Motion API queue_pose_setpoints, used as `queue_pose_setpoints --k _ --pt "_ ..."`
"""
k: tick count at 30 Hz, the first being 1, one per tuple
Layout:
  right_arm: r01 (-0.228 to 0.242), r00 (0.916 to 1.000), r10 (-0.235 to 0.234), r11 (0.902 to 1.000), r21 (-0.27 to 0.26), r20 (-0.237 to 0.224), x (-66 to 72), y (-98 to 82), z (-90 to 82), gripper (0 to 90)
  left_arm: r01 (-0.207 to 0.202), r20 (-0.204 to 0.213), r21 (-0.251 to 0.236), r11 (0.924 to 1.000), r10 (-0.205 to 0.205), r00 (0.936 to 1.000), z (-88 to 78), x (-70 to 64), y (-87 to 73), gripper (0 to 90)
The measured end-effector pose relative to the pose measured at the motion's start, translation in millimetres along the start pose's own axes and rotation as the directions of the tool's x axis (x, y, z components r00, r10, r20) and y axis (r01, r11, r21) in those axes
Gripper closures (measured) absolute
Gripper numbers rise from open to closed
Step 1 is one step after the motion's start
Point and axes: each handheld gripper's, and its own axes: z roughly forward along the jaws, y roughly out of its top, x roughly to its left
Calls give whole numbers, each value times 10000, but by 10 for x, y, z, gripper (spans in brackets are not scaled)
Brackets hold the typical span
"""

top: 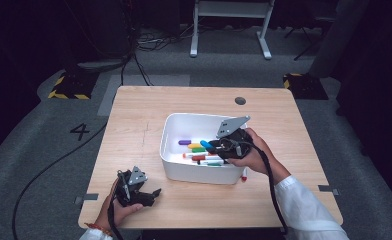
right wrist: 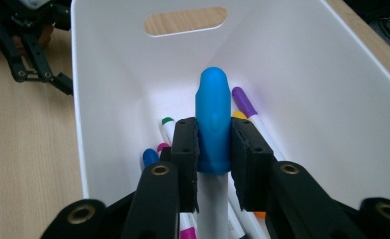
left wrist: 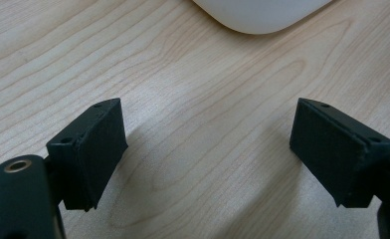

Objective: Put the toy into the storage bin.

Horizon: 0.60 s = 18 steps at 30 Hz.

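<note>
Tabletop: one bin [top: 176, 165], perhaps seven markers [top: 204, 153].

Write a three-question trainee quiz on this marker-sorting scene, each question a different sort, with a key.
1. True or false: the right claw is shut on the blue-capped marker.
2. What does the left claw hold? A) a purple marker B) nothing C) the bin
3. Fill in: the held marker hangs over the white ____.

Key: 1 true; 2 B, its jaws stand open over the bare table; 3 bin.
</note>
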Motion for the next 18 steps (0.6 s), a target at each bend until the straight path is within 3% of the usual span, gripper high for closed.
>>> queue_pose_setpoints --k 7,15,18 --pt "480 9980 -457 9975 523 -437 105 13 44 746 -23 89 12 10000 23 10000 1 2 0 147" --pt "695 9947 -627 9941 828 -813 217 36 73 745 -45 69 12 10000 45 10000 0 0 0 147" --pt "735 9949 -662 9924 982 -761 224 45 82 745 -22 77 15 10000 22 10000 1 0 -1 147"
